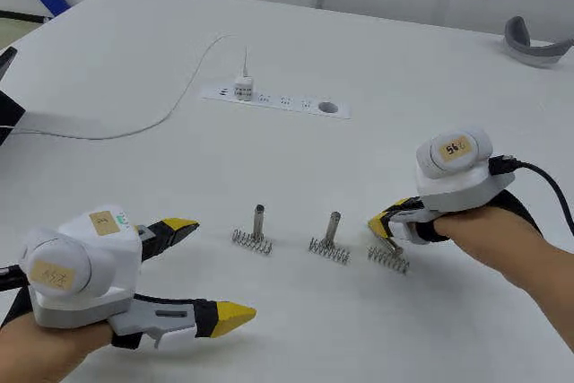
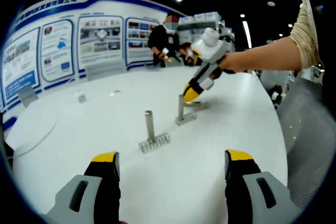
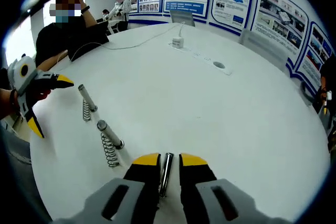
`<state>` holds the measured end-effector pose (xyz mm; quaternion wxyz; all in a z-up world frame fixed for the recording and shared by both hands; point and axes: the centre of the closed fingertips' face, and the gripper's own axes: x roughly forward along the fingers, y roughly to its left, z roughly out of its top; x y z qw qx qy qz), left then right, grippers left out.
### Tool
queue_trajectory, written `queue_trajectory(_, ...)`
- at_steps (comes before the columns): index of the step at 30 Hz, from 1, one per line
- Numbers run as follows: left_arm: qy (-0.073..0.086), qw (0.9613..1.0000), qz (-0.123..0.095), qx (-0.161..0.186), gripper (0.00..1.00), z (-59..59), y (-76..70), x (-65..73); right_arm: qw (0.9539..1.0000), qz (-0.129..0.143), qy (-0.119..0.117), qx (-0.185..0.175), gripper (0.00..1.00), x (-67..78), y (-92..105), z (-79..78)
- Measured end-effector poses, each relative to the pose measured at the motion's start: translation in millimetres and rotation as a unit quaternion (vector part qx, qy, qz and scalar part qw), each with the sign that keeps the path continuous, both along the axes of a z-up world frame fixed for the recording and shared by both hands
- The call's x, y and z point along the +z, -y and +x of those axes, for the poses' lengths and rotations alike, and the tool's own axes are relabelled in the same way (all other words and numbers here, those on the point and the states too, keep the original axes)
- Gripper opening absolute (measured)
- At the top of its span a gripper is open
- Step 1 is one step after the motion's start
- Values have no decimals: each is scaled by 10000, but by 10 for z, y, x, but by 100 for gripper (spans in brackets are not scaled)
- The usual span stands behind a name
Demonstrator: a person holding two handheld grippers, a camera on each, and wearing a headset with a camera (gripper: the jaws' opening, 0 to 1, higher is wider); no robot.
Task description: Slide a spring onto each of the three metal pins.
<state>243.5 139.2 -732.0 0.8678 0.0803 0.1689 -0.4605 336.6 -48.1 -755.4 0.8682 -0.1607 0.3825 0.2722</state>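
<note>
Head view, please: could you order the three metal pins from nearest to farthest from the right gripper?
1. Right pin, between the right gripper's jaws.
2. Middle pin, next to the left.
3. Left pin, farthest, toward the left gripper.

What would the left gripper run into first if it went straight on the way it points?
Probably the spring lying at the foot of the nearest pin, then that pin; depth is hard to judge.
</note>
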Motion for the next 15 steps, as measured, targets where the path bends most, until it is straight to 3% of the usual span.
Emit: queue_trajectory(15, 12, 10000, -21, 9, 83, 12, 15, 10, 9993, 11, -345, -165, 10, -119, -1, 7)
